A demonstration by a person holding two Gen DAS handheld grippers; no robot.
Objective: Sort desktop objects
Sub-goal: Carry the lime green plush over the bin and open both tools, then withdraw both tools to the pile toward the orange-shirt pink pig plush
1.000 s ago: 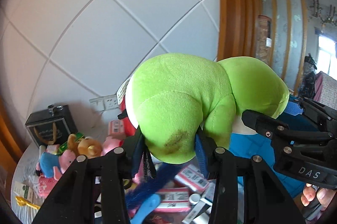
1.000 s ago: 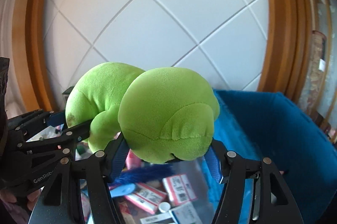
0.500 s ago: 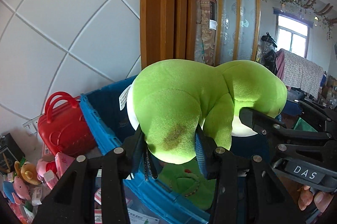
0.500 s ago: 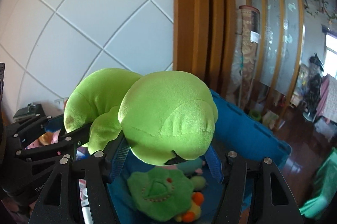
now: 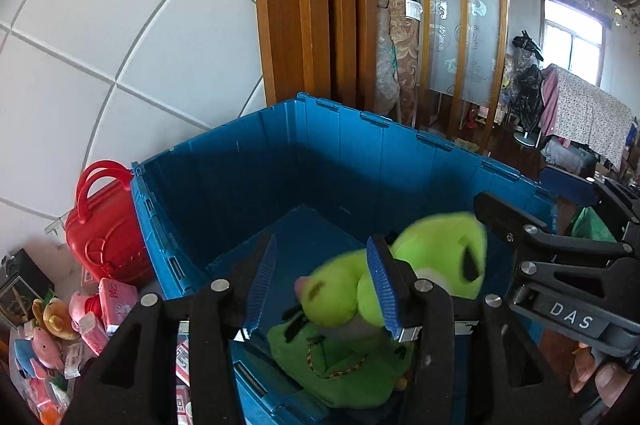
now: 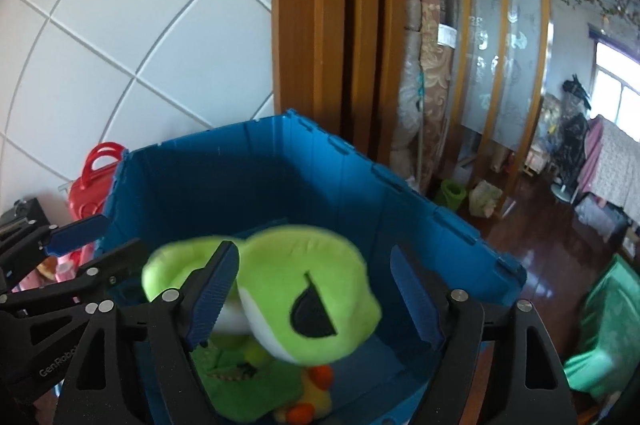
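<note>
The right tongs [image 5: 568,319] carry white letters "DAS" on the black body. The left tongs [image 6: 56,357] read "GenRobo", cut off at the finger.

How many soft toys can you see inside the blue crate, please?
3, at least: a bright green plush blurred between the open grippers above the blue crate, a darker green toy on the crate floor, and a yellow-orange one beside it. Others may be hidden underneath.

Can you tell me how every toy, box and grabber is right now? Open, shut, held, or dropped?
Green frog plush: blurred, let go, dropping into the crate.
Blue crate: open, lidless, other plush inside.
Left gripper: just opened, holding nothing.
Right gripper: just opened, holding nothing.
Red case: shut, upright beside the crate.
</note>
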